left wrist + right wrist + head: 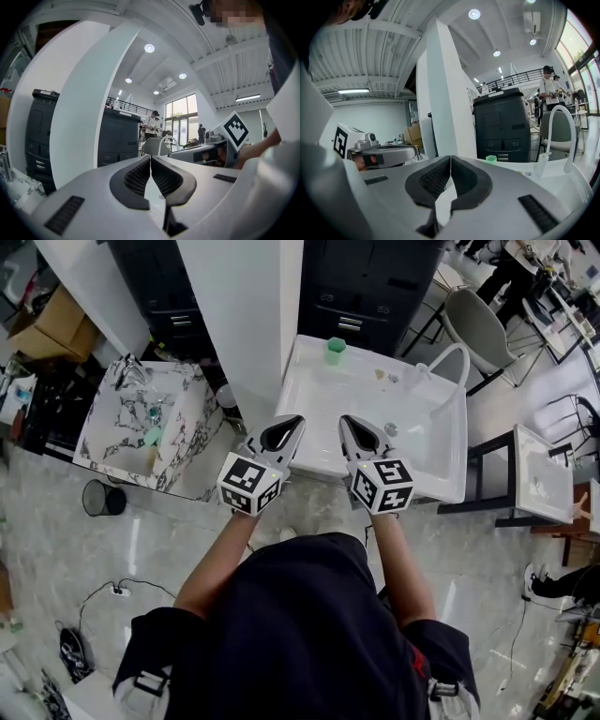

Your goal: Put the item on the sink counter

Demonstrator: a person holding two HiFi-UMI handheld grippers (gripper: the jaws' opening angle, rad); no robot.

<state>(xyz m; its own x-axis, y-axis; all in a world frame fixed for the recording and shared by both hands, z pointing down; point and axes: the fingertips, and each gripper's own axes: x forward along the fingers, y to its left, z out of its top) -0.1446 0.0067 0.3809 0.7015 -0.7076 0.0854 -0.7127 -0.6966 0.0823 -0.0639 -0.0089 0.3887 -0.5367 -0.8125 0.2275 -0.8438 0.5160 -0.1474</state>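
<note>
In the head view my two grippers are held side by side over the near edge of the white sink counter [309,381]. The left gripper [292,420] is shut with nothing between its pads, its tips meeting in the left gripper view [150,158]. The right gripper [345,420] is shut and empty too, its pads touching in the right gripper view [450,158]. A small green cup [335,350] stands at the counter's far edge, also visible as the green cup [491,159] beyond my right jaws. Two small pieces [385,376] lie near the white faucet [452,357].
A white pillar [244,315] stands between the white sink and a marble sink counter [192,418] at left, which holds a green item [152,437]. Black cabinets [366,287] stand behind. A waste bin [101,498], a grey chair [478,324] and a side table [544,474] are around.
</note>
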